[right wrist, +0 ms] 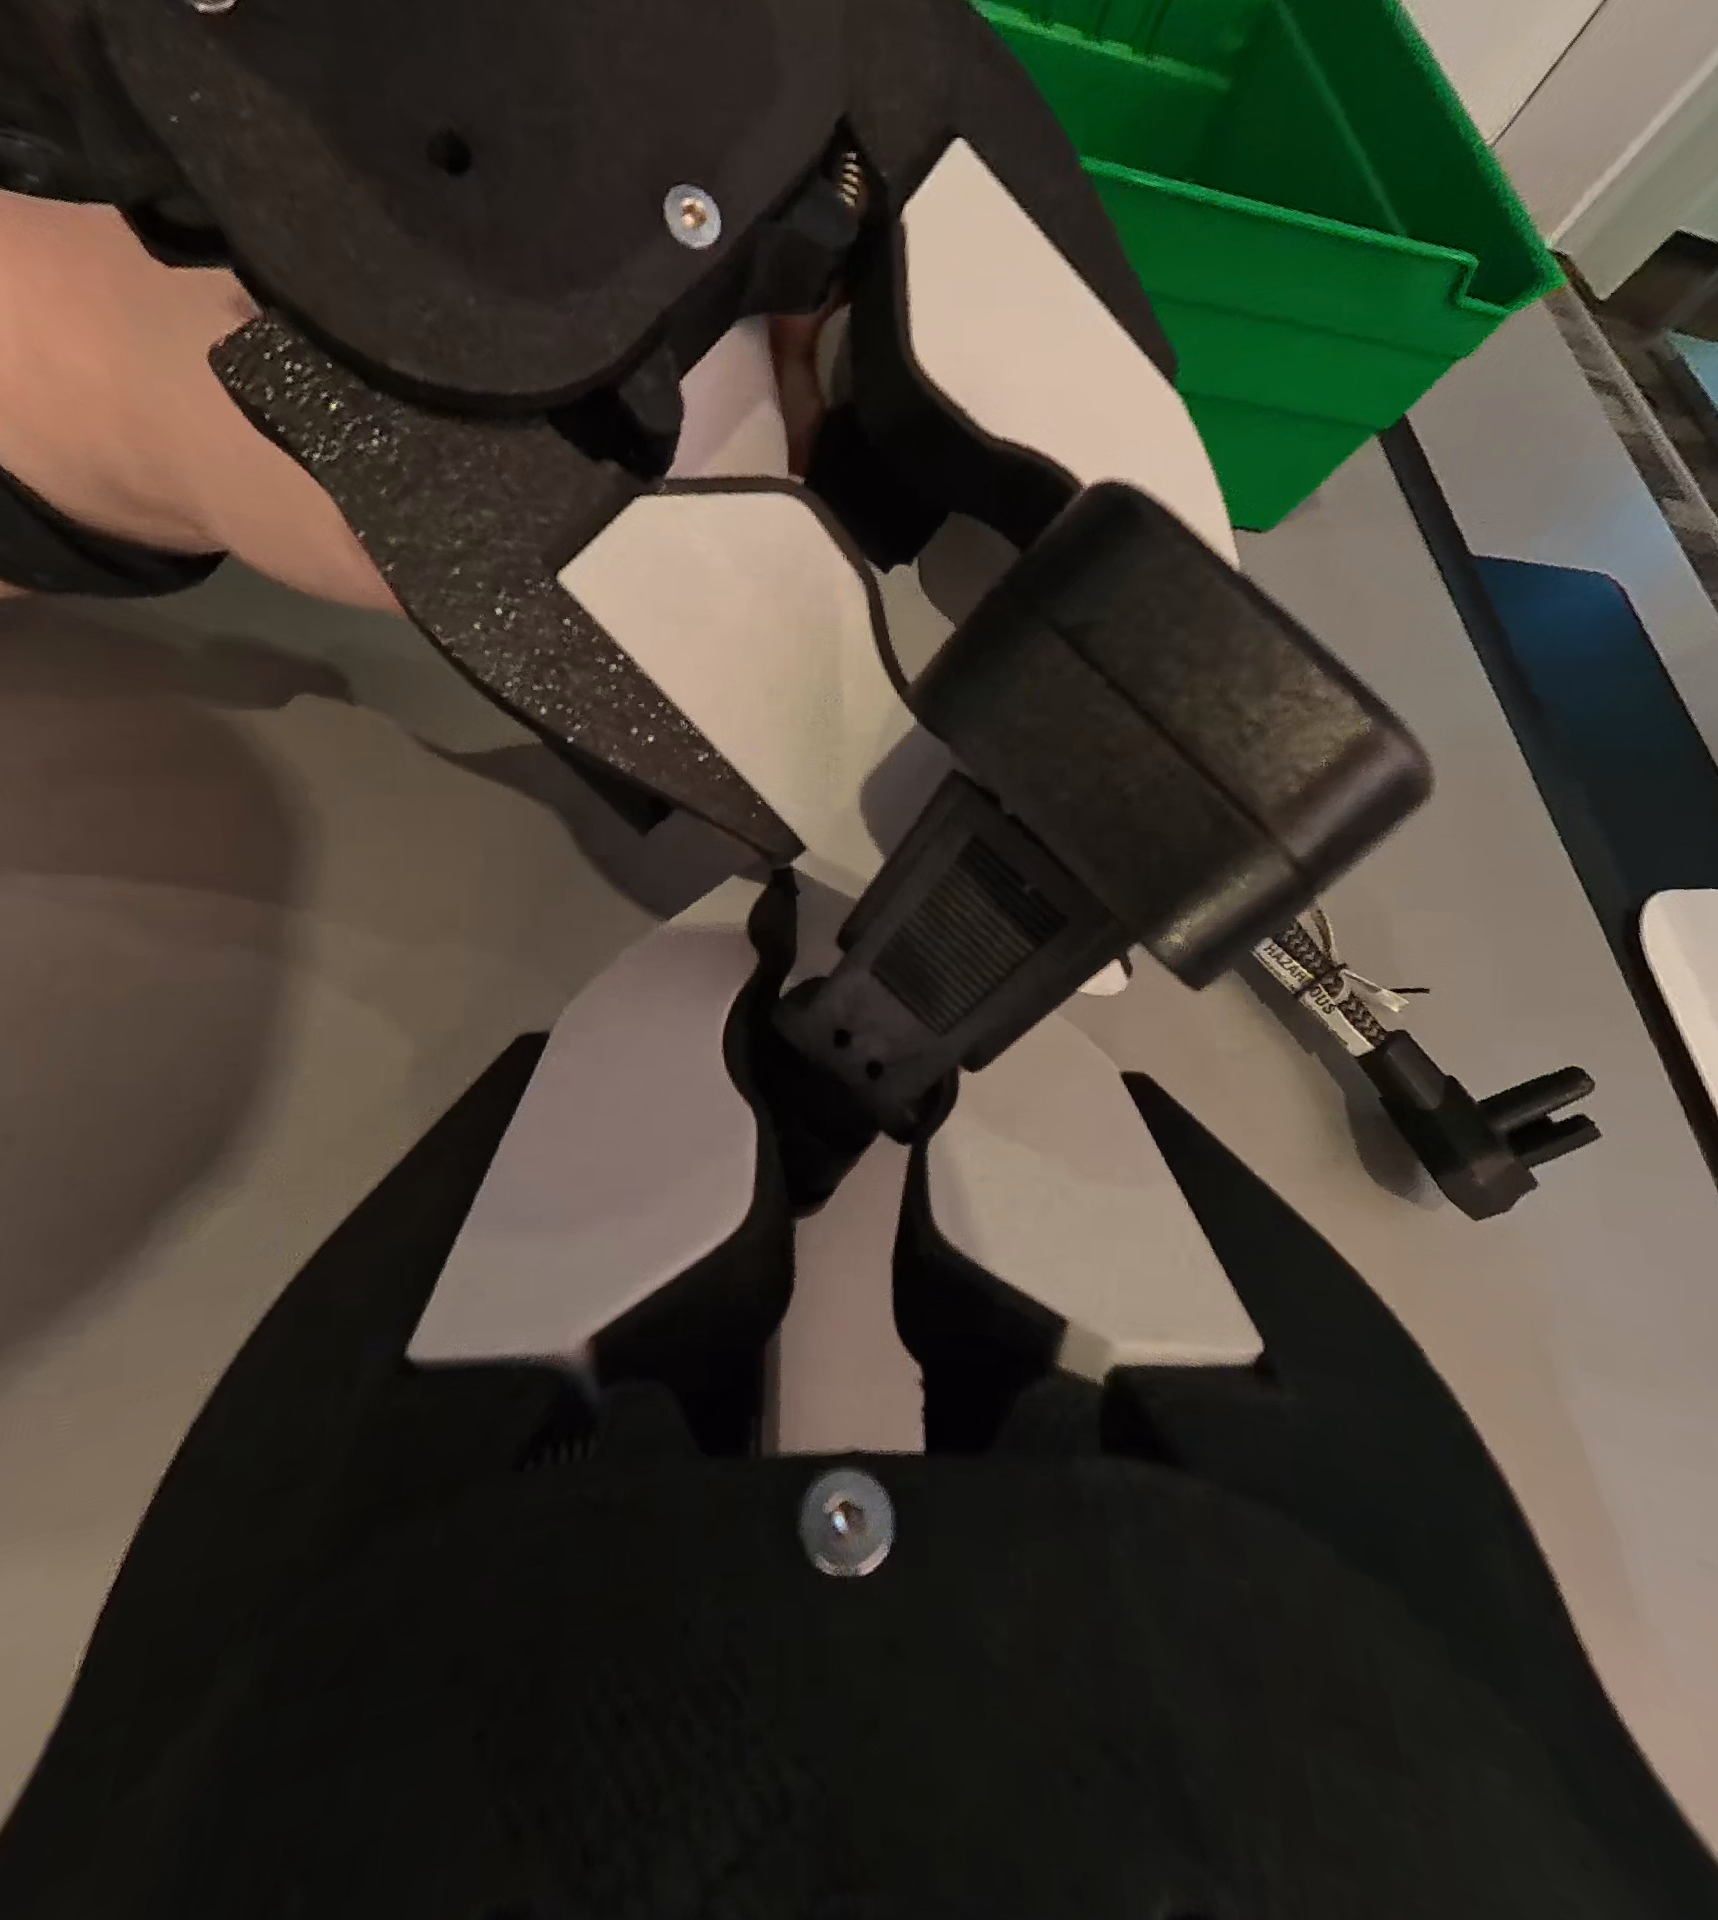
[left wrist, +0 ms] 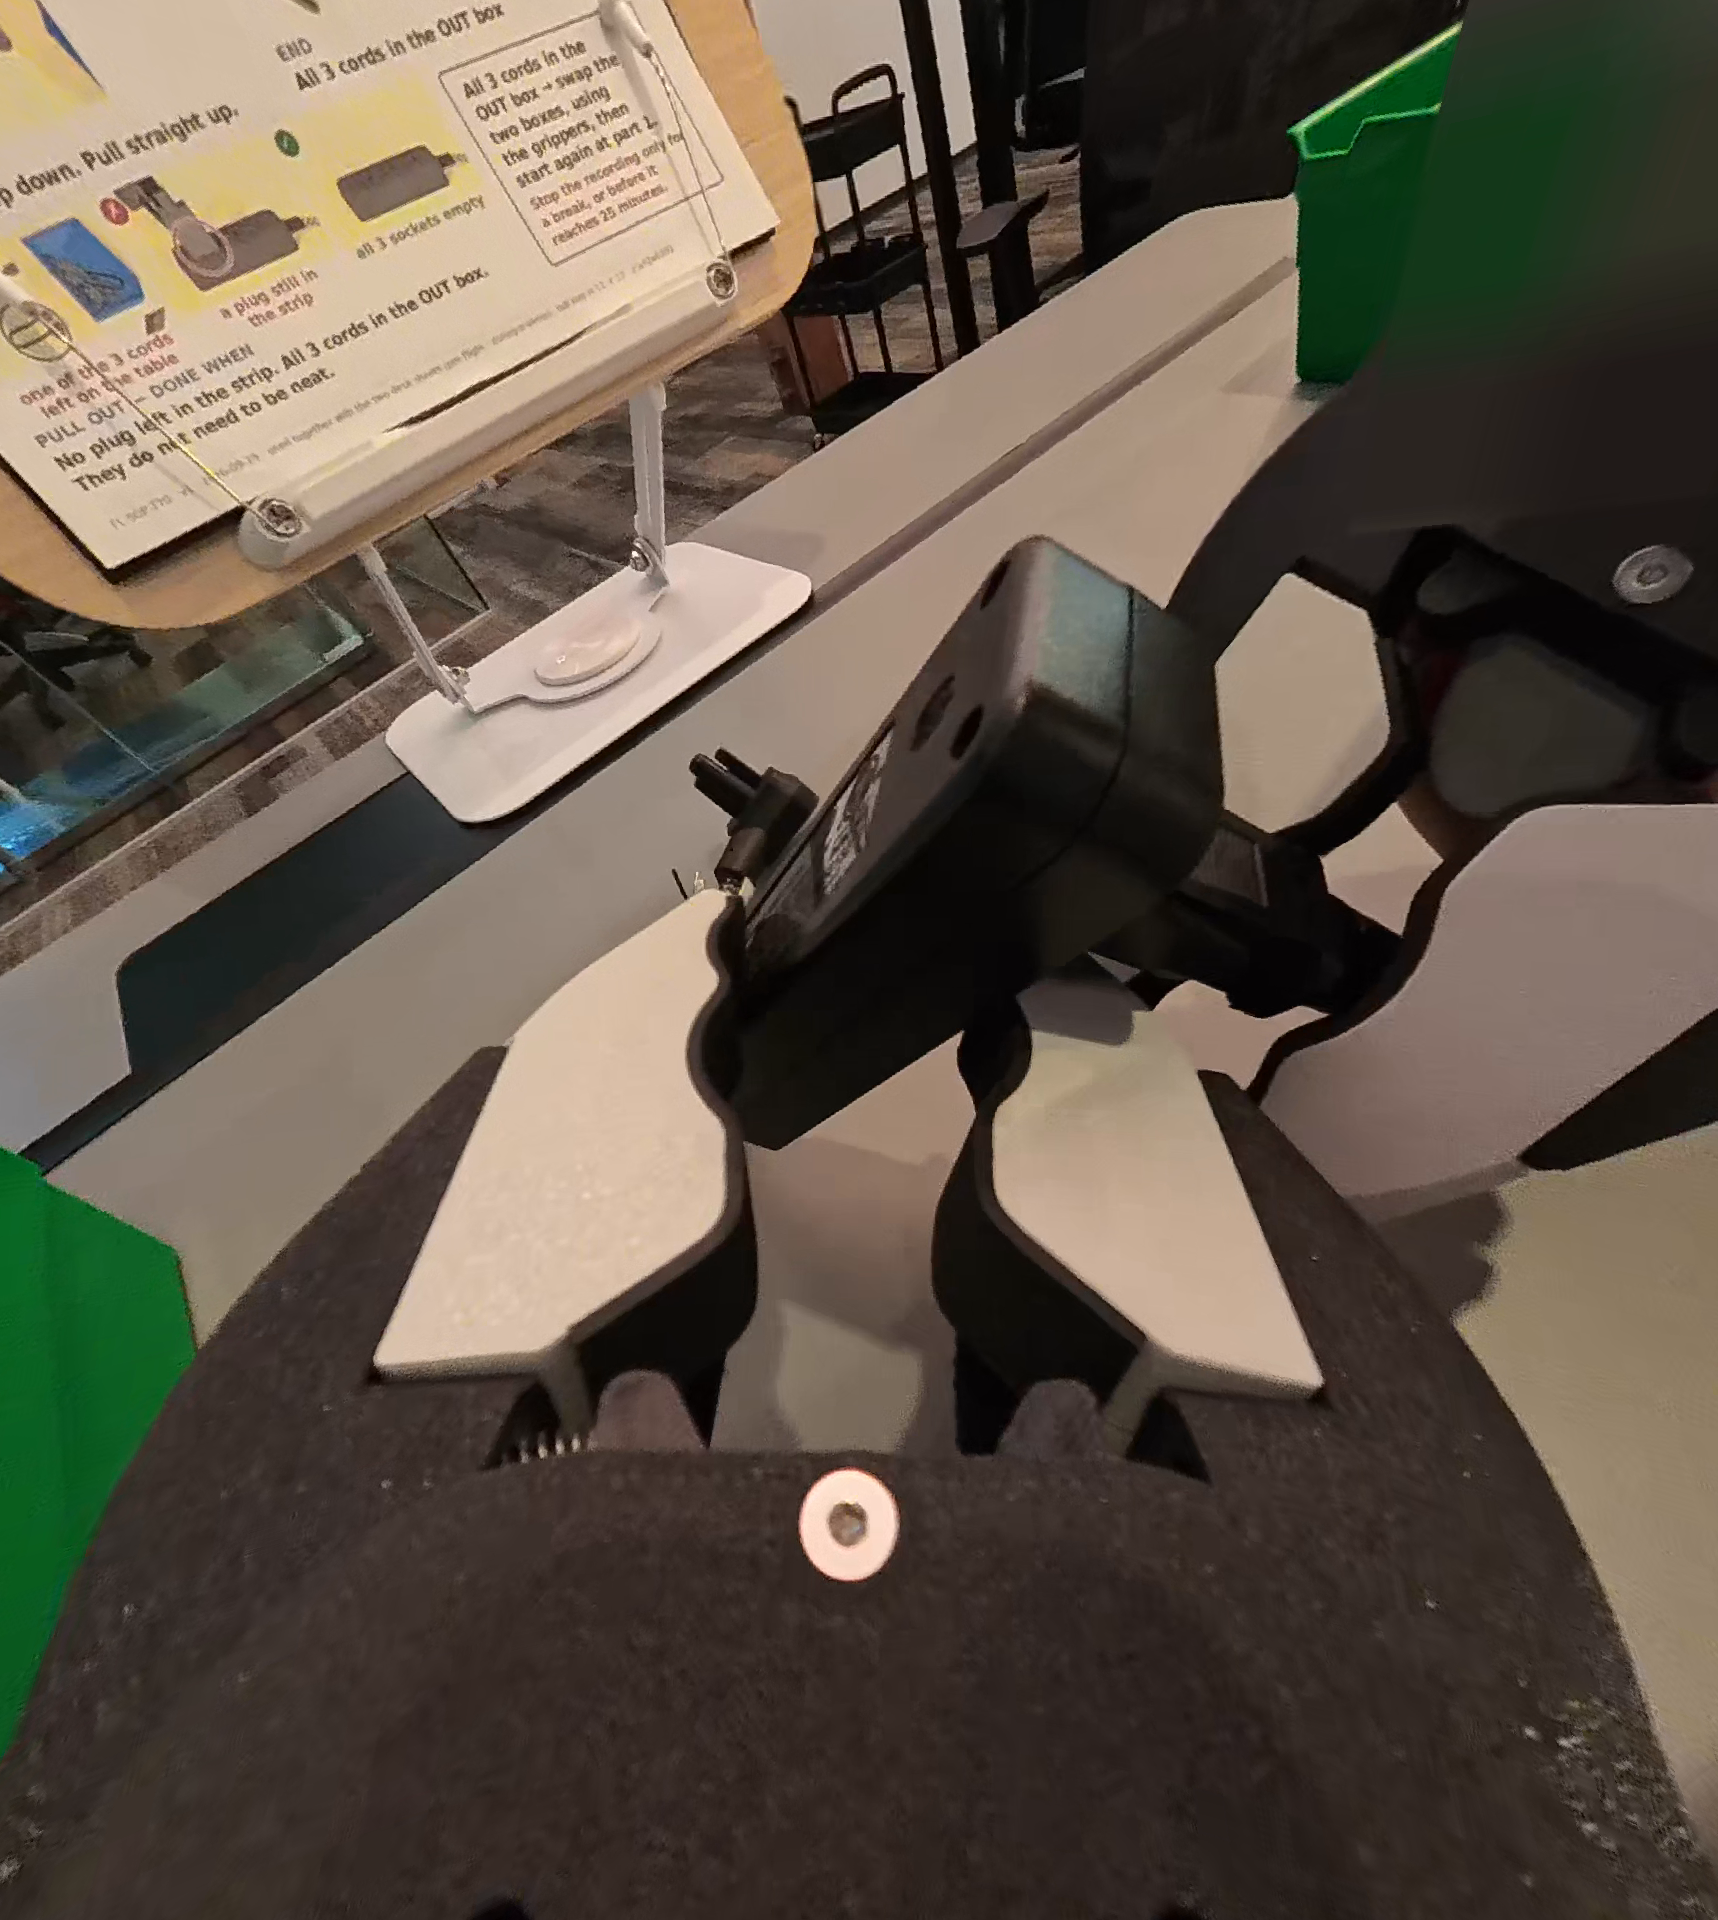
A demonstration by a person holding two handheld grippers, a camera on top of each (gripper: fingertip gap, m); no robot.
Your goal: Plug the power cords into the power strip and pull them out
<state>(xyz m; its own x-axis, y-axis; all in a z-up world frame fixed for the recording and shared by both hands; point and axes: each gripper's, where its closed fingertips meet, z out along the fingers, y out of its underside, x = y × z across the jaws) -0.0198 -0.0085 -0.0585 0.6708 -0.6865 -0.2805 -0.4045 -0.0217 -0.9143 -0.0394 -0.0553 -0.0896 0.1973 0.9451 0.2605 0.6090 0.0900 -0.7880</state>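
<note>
My left gripper (left wrist: 855, 1039) is shut on the lower end of a black power strip (left wrist: 990, 810) and holds it tilted above the grey table (left wrist: 626, 904). The strip's short cord ends in an angled plug (left wrist: 746, 795). My right gripper (right wrist: 850, 1070) is shut on a black power cord plug (right wrist: 969, 935) that sits against the strip (right wrist: 1167, 727); its prongs are hidden. The right gripper also shows in the left wrist view (left wrist: 1343, 935), and the left gripper in the right wrist view (right wrist: 886, 675). The strip's own plug (right wrist: 1489, 1132) hangs near the table.
A green bin (left wrist: 24, 1351) stands at my near left and another green bin (left wrist: 1354, 208) at the far right, which also shows in the right wrist view (right wrist: 1302, 260). An instruction board on a white stand (left wrist: 606, 675) stands at the table's back edge.
</note>
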